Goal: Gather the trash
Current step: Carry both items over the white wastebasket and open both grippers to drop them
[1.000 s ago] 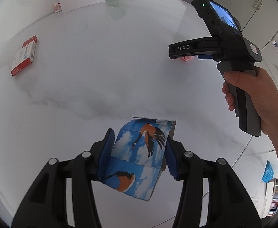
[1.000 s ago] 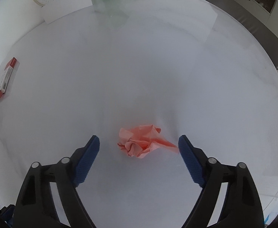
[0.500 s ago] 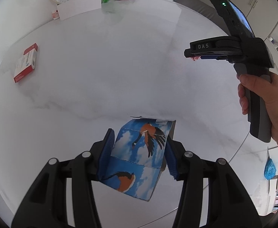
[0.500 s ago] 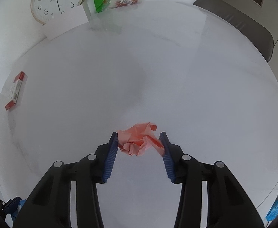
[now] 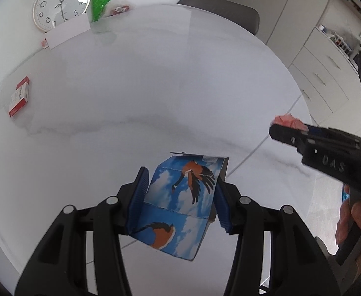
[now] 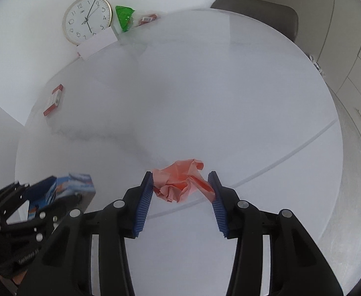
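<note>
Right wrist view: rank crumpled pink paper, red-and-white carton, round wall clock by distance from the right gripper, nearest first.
1. Crumpled pink paper: pinched in the right gripper.
2. Red-and-white carton: lying on the white table, far left.
3. Round wall clock: leaning on the wall past the table's far edge, upper left.

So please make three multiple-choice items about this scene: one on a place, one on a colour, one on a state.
1. Where does the red-and-white box lie?
A. on the table's left part
B. on the chair
C. between the right gripper's fingers

2. What colour is the crumpled paper?
A. green
B. pink-orange
C. white

3. What is the state of the left gripper?
A. open, holding nothing
B. shut on the crumpled paper
C. shut on the bird-print carton

Answers:
1 A, it rests flat on the white table, far left.
2 B, the wad between the right gripper pads is pink-orange.
3 C, both blue pads press the carton's sides.
</note>
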Available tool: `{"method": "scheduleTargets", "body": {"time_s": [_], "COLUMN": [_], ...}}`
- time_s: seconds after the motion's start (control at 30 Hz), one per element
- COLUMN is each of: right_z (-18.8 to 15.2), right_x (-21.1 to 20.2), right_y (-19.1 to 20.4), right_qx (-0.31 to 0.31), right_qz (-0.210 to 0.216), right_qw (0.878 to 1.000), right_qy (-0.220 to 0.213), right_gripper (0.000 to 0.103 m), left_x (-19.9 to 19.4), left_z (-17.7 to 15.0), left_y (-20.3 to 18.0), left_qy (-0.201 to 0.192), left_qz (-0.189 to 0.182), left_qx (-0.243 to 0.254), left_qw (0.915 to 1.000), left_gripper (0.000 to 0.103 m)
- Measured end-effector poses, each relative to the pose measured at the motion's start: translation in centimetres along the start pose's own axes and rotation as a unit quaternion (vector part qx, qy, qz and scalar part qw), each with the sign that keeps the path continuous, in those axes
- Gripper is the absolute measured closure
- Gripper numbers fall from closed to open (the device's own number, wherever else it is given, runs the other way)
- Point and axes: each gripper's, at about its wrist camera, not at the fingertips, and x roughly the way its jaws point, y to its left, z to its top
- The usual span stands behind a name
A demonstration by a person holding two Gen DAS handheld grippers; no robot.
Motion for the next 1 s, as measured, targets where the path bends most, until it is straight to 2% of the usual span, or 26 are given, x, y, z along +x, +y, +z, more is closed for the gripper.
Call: {"method": "scheduleTargets", "body": {"time_s": [0.17,0.3,0.57,0.7,0.93,1.0], "right_z": [-7.6,-12.2,-17.7,-20.2,-25.1,-25.9], "right_x": [-4.6,-7.9,-10.8,-9.0,-3.3,-2.0], "right_y": [-4.7,-8.8,-14.8,-17.1,-19.4,-19.6], "right_qx": [0.031,0.067,0.123,0.128,0.139,0.14], "right_qz": [-0.019,-0.033,-0.043,-0.053,-0.038,-0.032], "right_qw": [0.999,0.997,0.992,0.99,0.986,0.985], "right_qy": [0.014,0.012,-0.002,0.022,0.082,0.092], "right_gripper": [0.056,0.056,0.055,0.054,0.054,0.051], "left_x": [-1.2,-1.8,-2.5,-2.5,-1.9,-1.8], "left_z": [-1.9,-3.3,-5.6,-6.6,-8.7,-9.4], "left_y": [-6.0,-10.8,-18.8,-21.1,-23.5,-24.1], "left_qy": [0.001,0.0,0.005,0.012,0.034,0.036], "left_qz": [-0.022,-0.037,-0.059,-0.063,-0.059,-0.053], "left_qx": [0.037,0.07,0.129,0.147,0.171,0.178], "left_qw": [0.9991,0.9968,0.9898,0.987,0.9829,0.982], "left_gripper": [0.054,0.054,0.054,0.054,0.054,0.054]}}
